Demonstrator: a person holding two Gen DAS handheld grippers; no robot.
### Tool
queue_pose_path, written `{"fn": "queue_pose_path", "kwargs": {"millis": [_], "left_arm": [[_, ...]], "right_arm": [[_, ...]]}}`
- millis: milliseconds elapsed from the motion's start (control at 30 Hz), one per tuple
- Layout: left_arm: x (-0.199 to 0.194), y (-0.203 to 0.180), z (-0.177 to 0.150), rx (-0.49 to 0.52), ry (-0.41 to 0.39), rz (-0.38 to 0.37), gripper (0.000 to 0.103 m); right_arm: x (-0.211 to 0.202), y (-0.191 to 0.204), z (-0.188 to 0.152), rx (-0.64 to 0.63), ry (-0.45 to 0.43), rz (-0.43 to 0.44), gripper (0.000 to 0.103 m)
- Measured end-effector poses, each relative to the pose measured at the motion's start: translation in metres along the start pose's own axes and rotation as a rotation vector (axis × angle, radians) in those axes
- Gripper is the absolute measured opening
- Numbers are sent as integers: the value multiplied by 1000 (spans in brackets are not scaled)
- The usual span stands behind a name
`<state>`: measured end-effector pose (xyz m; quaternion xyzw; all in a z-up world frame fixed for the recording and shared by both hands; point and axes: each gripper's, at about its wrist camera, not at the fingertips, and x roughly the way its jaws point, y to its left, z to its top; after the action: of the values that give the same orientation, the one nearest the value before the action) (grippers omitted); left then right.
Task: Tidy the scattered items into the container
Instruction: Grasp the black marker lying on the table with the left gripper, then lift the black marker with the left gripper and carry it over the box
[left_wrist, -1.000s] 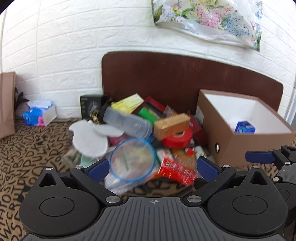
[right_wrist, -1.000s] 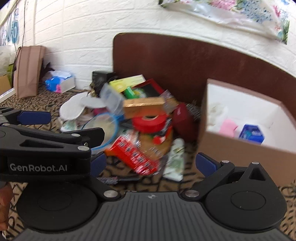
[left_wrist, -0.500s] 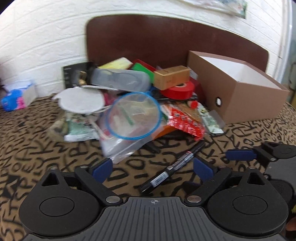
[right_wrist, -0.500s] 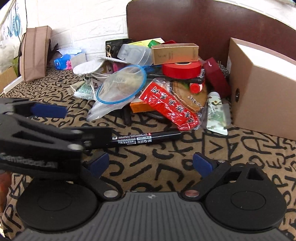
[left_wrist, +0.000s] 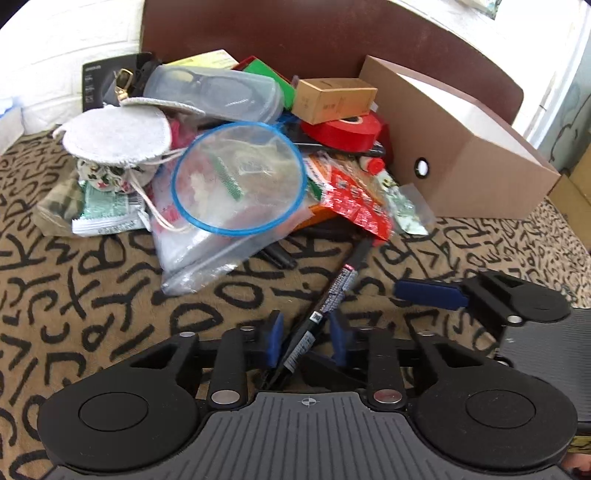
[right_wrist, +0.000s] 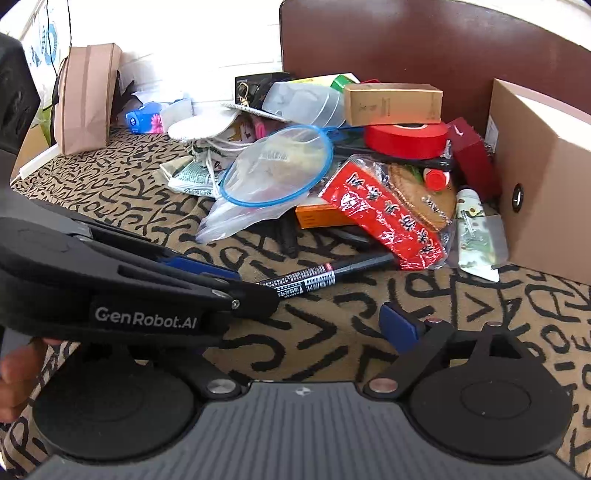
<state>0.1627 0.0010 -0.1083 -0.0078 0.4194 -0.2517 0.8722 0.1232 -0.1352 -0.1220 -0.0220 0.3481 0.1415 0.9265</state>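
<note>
**Marker between the left gripper's pads, box waiting on the right**

Left wrist view: the left gripper sits low in the centre of the frame and its jaws have just been closing. The black marker lies between the blue pads, slanting up and to the right toward the pile, but I can't tell whether the pads actually press on it yet. The marker's far tip ends just under the red snack packet at the pile's near edge. The blue-rimmed bag juts out at the pile's lower left. The cardboard box stands at the right, its near corner touching the clutter. Open patterned cloth fills the lower left, lots of free room there.

Right wrist view: the right gripper is spread wide with nothing in it, over bare cloth at bottom centre. The left gripper's arm crosses in from the left edge and covers one of its fingers. The box fills the right edge, and a clear strip of cloth runs between the marker and the gripper.
</note>
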Motion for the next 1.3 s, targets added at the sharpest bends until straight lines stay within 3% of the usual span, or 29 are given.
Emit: {"fn": "queue_pose_path", "kwargs": {"millis": [300,667,767,900,1067,1300], "left_arm": [[-12,-31,-4,60,0,-118,41],[-27,3,7,-9,-29,-20,46],[-31,4,10,-1,-40,-21,49],[-23,-6,10,22,-21,-56,51],[-3,-24,8,0,23,-112,51],[25,-41,10,-70,55,-139,55]], "right_arm": [[-23,-8,-13,9,0,-13,92],[-2,6,-4,128,-13,7,86],[2,19,-4,69,-8,-64,78],[-5,10,-9,63,-6,-82,59],[-19,-9,-14,62,15,-103,45],[-33,-19,-27,61,22,-140,42]]}}
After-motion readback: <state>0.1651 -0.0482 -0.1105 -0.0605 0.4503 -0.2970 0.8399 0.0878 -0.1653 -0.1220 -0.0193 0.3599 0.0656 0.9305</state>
